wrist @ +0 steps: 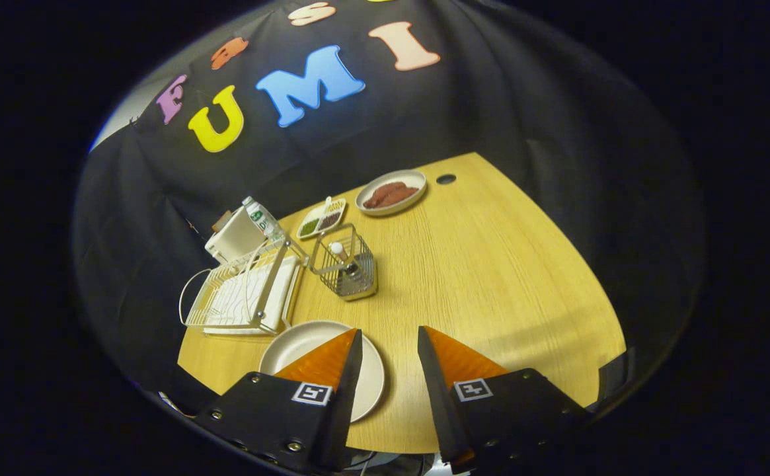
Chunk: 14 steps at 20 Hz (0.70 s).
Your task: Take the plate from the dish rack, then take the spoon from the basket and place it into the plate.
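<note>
Our jaws (389, 340) sit nearest, held apart with bare table between them and nothing gripped. We see the table (490, 264), pale wood, spread out beyond them, with a small round hole (446, 179) near its far edge at about 12 o'clock.

At 10 o'clock from the jaws stands the rack (242, 291), white wire on a white tray. Just behind it, further toward 10 o'clock, we see a white box (232, 238) with a bottle (262, 218) leaning beside it.

Just beside the rack, at 9 o'clock and partly under our left finger, the plate (308, 347) lies flat on the table.

At 11 o'clock, well ahead of the jaws, stands the wire basket (348, 268); the spoon (340, 251) stands in it, its pale handle end poking up.

At 12 o'clock, far off, an oval dish (391, 192) holds something brown. Left of it lies a small split tray (322, 218) with green and dark contents.
</note>
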Motion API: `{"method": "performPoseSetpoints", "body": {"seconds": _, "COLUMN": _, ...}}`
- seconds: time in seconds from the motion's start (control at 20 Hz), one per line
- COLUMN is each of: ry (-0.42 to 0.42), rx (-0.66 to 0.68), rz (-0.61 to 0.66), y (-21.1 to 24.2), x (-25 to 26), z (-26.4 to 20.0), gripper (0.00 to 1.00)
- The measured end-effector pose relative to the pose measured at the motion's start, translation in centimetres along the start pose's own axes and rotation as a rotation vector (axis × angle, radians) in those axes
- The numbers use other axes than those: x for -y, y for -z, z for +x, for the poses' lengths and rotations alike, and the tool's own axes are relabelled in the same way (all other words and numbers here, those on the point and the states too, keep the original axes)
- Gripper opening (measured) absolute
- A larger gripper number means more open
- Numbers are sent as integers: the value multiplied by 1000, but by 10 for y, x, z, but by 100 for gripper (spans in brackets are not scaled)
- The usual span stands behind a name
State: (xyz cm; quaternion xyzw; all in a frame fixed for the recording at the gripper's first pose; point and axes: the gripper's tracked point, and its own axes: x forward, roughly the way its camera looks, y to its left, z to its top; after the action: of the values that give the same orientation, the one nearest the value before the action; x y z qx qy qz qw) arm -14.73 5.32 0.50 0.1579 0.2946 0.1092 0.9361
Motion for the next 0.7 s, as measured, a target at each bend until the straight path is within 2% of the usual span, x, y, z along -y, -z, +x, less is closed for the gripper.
{"method": "performPoseSetpoints", "body": {"seconds": 0.2, "ry": 42, "rx": 224, "rz": -163, "y": -51, "x": -4, "z": -10, "gripper": 52}}
{"method": "performPoseSetpoints", "body": {"seconds": 0.3, "ry": 75, "rx": 293, "rz": -258, "y": -66, "x": -10, "z": -12, "gripper": 53}}
{"method": "performPoseSetpoints", "body": {"seconds": 0.35, "ry": 63, "rx": 322, "rz": -288, "y": -72, "x": -20, "z": -14, "gripper": 53}}
{"method": "performPoseSetpoints", "body": {"seconds": 0.5, "ry": 19, "rx": 414, "rz": -337, "y": -82, "x": -43, "z": -9, "gripper": 98}}
{"method": "performPoseSetpoints", "body": {"seconds": 0.7, "ry": -3, "rx": 515, "rz": -347, "y": -88, "x": -57, "z": 15, "gripper": 98}}
